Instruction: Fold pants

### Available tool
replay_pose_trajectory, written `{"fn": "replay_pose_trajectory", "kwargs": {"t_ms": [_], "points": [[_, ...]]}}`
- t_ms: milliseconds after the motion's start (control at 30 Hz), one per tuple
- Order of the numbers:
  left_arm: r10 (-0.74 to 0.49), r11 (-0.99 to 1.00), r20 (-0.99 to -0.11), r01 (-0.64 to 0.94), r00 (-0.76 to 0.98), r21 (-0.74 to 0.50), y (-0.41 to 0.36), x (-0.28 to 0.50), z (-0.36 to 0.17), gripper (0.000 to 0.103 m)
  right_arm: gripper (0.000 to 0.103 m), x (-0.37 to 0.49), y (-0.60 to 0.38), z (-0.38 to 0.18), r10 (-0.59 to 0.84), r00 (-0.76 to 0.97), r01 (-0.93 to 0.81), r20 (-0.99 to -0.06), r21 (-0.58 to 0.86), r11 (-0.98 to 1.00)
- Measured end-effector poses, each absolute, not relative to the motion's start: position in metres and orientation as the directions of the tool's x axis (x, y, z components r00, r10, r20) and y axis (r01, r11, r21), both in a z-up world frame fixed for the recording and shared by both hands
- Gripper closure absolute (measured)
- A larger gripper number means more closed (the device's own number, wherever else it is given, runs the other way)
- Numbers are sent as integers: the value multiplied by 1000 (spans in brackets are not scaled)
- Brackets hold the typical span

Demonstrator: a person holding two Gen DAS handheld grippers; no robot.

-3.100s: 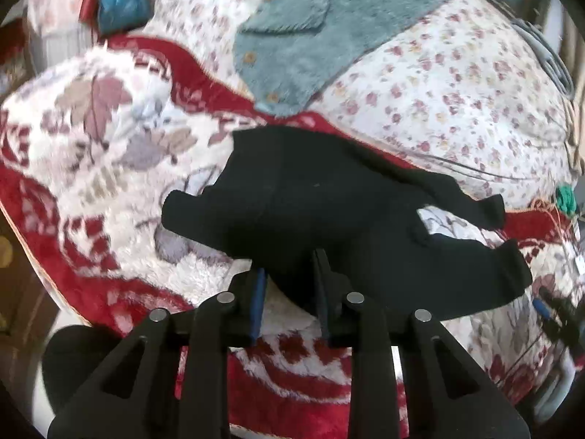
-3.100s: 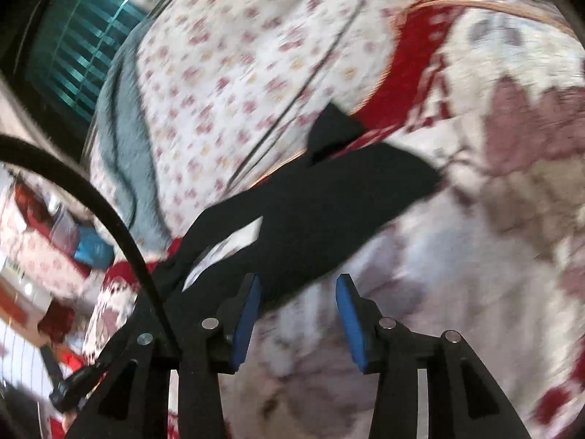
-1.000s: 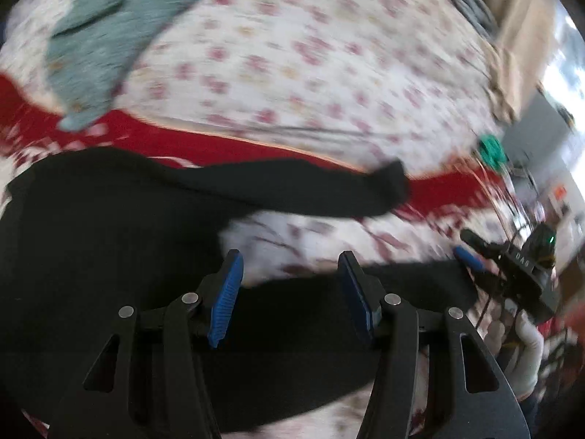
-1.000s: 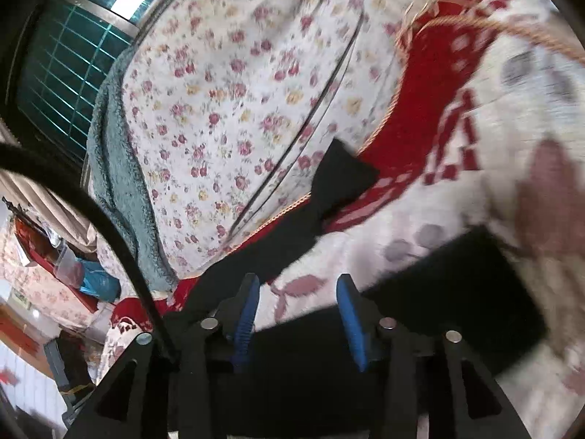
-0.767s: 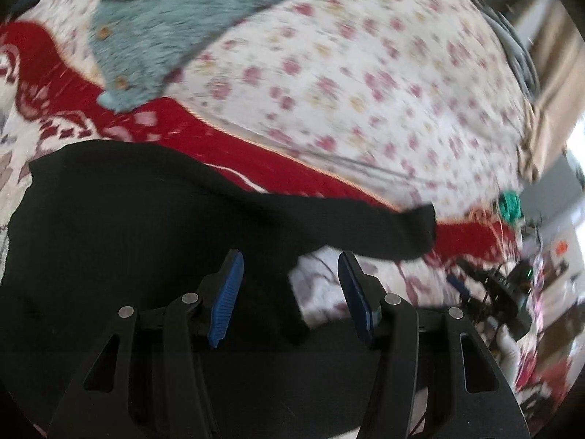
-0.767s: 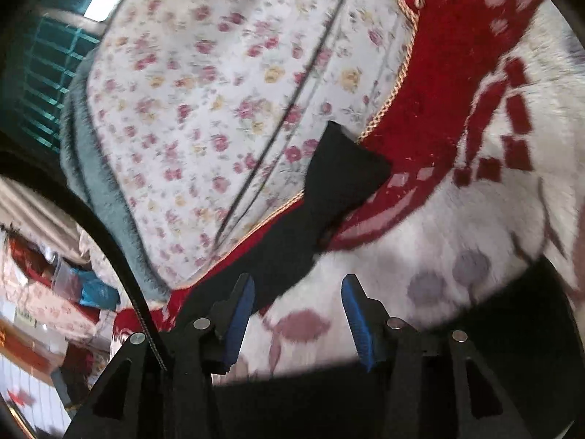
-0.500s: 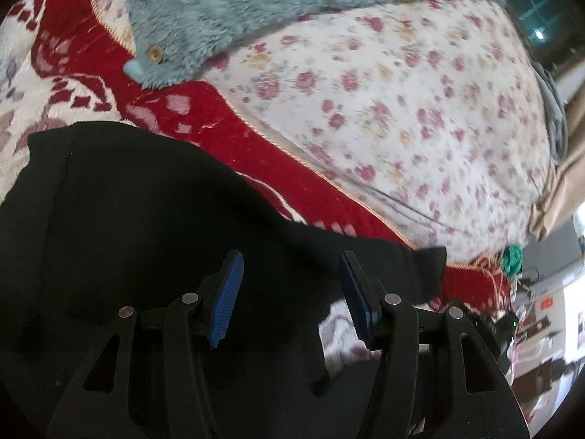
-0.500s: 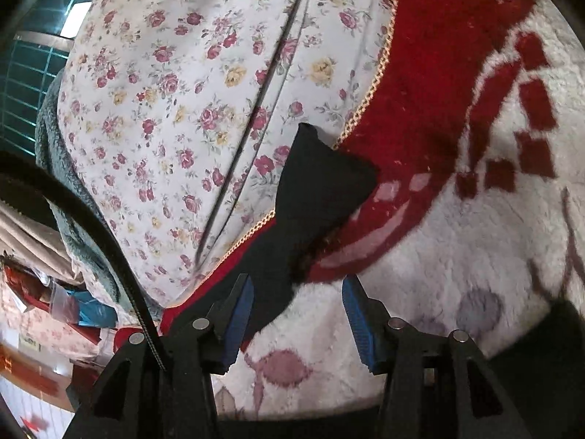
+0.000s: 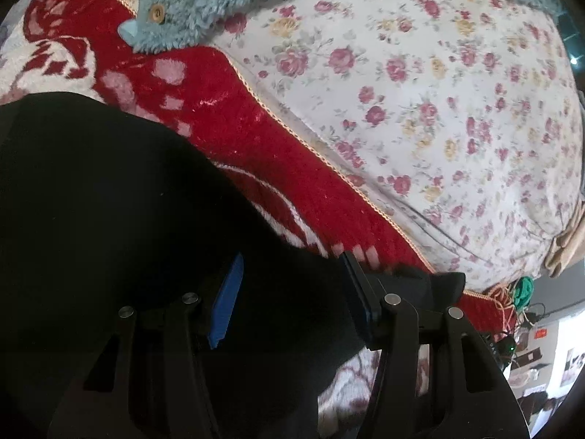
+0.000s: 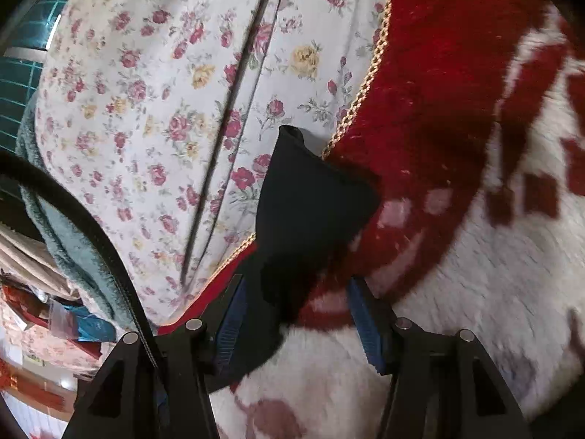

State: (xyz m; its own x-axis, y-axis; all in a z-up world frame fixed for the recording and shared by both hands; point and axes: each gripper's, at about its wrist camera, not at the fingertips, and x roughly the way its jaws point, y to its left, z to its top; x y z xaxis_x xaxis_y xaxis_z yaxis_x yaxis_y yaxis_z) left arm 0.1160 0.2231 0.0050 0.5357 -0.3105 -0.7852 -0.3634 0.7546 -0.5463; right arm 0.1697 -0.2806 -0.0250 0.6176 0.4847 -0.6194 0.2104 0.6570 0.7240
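Note:
The black pants (image 9: 109, 226) lie spread on a red and white fleece blanket (image 9: 219, 109). In the left wrist view they fill the lower left. My left gripper (image 9: 292, 292) is open, low over the far leg, its blue pads either side of the cloth. In the right wrist view the cuff end of that leg (image 10: 310, 197) lies across the blanket's corded edge. My right gripper (image 10: 296, 314) is open, straddling the leg just below the cuff. Neither gripper holds anything.
A floral sheet (image 9: 438, 91) lies beyond the blanket. A teal fleece garment with buttons (image 9: 190, 11) lies at the top left. A green yarn bundle and cables (image 9: 523, 292) sit at the bed's right end. Room clutter (image 10: 55, 322) shows at the left.
Both grippers have moved forward and down toward the far pants leg. The left now straddles the leg's middle, the right straddles it near the cuff. Both stay open.

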Motion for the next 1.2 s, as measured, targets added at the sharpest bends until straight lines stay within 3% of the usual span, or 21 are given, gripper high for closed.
{"fn": "replay_pose_trajectory", "kwargs": {"t_ms": [100,167,200,233,267,433,867,1067,1200], "points": [[-288,759,-792,-375,539,-532,221,124,3,49,56,179,-274,-26,468,627,193,-623,706,681],[-273,774,-798,-369,537,-514,218,129,2,54,88,184,-271,-30,517,616,163,-595,738,655],[-255,789,-808,-368,531,-491,217,129,3,76,90,183,-272,-30,530,616,160,-582,752,639],[-227,808,-824,-371,518,-457,216,130,3,92,95,181,-273,-27,534,623,150,-571,757,636],[-215,817,-830,-371,514,-441,216,129,2,92,98,177,-275,-22,529,635,138,-563,757,639],[-241,807,-768,-316,593,-498,226,107,24,96,98,153,-287,8,526,666,79,-529,751,655],[-234,879,-621,-110,748,-464,190,-5,114,96,98,68,-313,70,524,721,-7,-453,751,660],[-243,895,-633,-83,735,-439,179,-67,94,96,98,6,-327,64,494,720,21,-487,727,686],[-196,918,-722,-135,664,-373,167,-90,49,96,98,-16,-328,20,453,656,116,-603,674,729]]}}
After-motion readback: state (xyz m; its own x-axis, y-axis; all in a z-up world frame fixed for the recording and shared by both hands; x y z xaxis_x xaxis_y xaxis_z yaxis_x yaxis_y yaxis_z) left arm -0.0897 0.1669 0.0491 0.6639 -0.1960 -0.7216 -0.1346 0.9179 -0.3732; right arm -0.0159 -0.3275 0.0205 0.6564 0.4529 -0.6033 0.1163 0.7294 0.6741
